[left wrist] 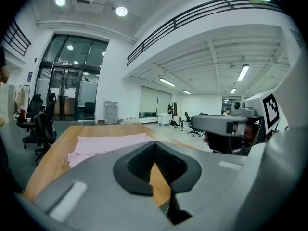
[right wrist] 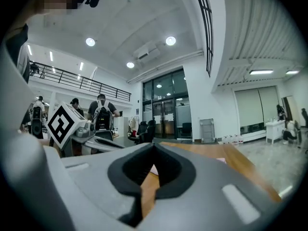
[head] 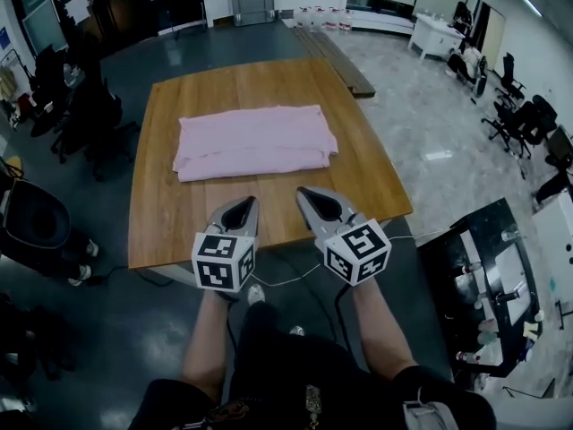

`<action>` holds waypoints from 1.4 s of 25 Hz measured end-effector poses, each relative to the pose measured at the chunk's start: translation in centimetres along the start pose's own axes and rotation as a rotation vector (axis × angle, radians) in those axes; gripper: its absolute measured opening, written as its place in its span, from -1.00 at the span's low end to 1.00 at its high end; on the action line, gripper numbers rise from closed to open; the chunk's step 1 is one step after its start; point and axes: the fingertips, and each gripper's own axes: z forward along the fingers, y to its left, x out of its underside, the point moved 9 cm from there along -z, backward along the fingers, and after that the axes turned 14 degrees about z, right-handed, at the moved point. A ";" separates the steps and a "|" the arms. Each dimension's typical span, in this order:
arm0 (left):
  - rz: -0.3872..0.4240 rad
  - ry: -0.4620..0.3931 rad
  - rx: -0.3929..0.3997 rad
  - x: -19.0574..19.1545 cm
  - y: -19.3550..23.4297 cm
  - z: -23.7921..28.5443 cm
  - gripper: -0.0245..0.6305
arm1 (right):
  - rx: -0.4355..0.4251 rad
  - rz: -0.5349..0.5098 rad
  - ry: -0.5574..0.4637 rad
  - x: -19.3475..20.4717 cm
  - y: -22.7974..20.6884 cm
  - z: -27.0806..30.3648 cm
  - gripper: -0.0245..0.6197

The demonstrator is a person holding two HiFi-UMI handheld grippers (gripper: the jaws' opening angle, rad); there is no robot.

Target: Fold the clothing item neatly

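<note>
The left gripper (left wrist: 154, 144) has its two jaws pressed together, tips meeting in a thin seam with nothing caught between them. Only a sliver of wood shows through the dark hollow behind the tips. The right gripper (right wrist: 153, 148) is the same: closed tight and empty.

Both are hard grey shells that taper to a point, lined with black, rubbery-looking padding. Each carries a white cube (head: 222, 260) printed with black square markers. In the lower middle of the head view they sit side by side over the near edge of the table (head: 170, 222), well apart from the cloth (head: 255, 141). Closed, empty and held clear like this, they look like hands at rest rather than hands about to pinch. My judgement is that the folding is finished or very nearly so.

The cloth lies in the upper middle of that view, in the middle of the table. It is a soft, pale pink fabric folded into a flat, wide rectangle of several layers, with the stacked edges showing along its near side and a few gentle wrinkles on top. The tabletop is smooth brown wood with rounded corners, and its bare surface surrounds the cloth on all sides.
</note>
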 end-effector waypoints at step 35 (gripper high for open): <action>0.090 -0.049 -0.021 -5.2 -6.2 -6.0 -0.90 | -0.071 0.003 -0.034 -2.7 4.3 -6.1 -0.92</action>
